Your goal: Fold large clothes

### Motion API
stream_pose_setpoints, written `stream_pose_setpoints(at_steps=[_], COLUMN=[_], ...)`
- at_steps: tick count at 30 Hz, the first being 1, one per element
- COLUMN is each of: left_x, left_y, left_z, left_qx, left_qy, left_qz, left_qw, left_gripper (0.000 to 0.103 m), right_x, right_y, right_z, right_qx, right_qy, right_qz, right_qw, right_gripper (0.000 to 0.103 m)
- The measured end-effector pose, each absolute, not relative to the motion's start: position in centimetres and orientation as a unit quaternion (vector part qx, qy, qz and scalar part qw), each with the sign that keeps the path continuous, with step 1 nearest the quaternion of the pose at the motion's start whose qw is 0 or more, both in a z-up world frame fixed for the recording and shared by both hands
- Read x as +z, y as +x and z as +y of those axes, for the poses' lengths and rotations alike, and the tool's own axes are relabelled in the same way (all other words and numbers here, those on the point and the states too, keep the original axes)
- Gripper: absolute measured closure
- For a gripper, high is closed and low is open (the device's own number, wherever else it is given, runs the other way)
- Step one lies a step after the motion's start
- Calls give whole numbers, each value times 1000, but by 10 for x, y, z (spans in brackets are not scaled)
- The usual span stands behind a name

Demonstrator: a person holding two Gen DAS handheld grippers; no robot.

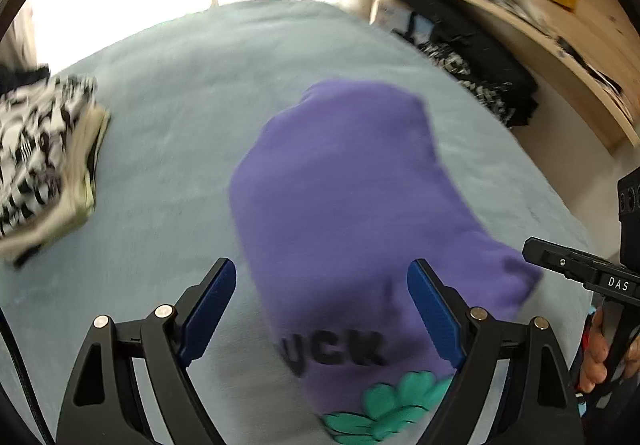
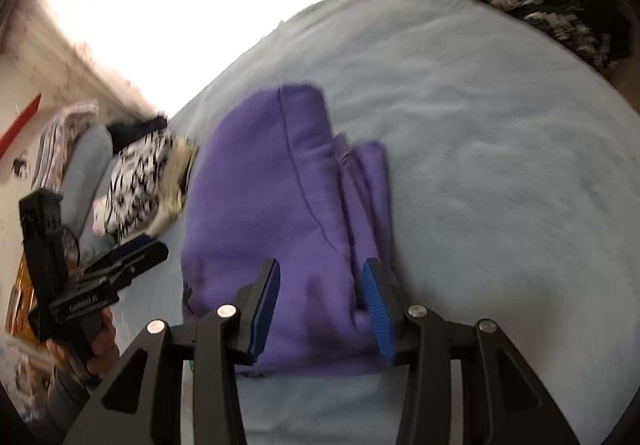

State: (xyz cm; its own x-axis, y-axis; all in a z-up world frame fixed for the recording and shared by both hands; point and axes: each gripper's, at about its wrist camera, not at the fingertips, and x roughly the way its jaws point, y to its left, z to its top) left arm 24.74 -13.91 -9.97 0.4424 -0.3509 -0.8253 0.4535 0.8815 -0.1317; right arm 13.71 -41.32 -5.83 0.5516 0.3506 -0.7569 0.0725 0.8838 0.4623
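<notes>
Now the purple top [image 1: 352,197] lies folded in a long bundle on the pale blue bed [image 1: 168,117], roughly at the bed's middle. Black letters and a green flower print show on the end of the top nearest the left gripper [image 1: 322,309]. That gripper's jaws stand wide apart, one blue pad on each side of the top's printed end, and whether the pads touch the cloth cannot be told through the blur. The right gripper [image 2: 322,309] is at the top's other near corner, its jaws also apart, with the purple cloth showing between the pads; contact there cannot be told either. In the right wrist view the top's folded layers stack along its right edge. A pile of black-and-white patterned clothes [image 1: 44,149] sits on the bed well left of the top, near the bed's edge. Dark clothes with a white pattern [image 1: 484,85] lie off the bed's far right side, below a wooden shelf [image 1: 532,17] holding loose items. Each gripper appears at the edge of the other's view, held in a hand.
</notes>
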Motion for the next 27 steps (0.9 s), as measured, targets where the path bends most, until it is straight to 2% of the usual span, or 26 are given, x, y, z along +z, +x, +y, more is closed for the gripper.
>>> stream_pose_setpoints(at_steps=[7, 10, 12, 21, 27], left_x=[-129, -132, -133, -135, -151], left_y=[288, 301, 310, 309, 316], left_z=[-145, -148, -150, -169, -173], left_qx=[-245, -242, -238, -245, -243], left_qy=[43, 30, 28, 55, 30], left_qz=[512, 514, 513, 513, 523], left_qw=[822, 823, 824, 821, 817], left_gripper=[18, 18, 18, 19, 19], right_x=[-102, -111, -114, -112, -155], right_y=[186, 193, 193, 141, 149], right_z=[-408, -400, -399, -403, -404], right_qx=[109, 120, 118, 106, 94], right_qy=[233, 224, 228, 248, 272], right_qz=[535, 541, 540, 523, 529], right_qw=[805, 802, 802, 808, 798], right_gripper=[61, 83, 87, 89, 90])
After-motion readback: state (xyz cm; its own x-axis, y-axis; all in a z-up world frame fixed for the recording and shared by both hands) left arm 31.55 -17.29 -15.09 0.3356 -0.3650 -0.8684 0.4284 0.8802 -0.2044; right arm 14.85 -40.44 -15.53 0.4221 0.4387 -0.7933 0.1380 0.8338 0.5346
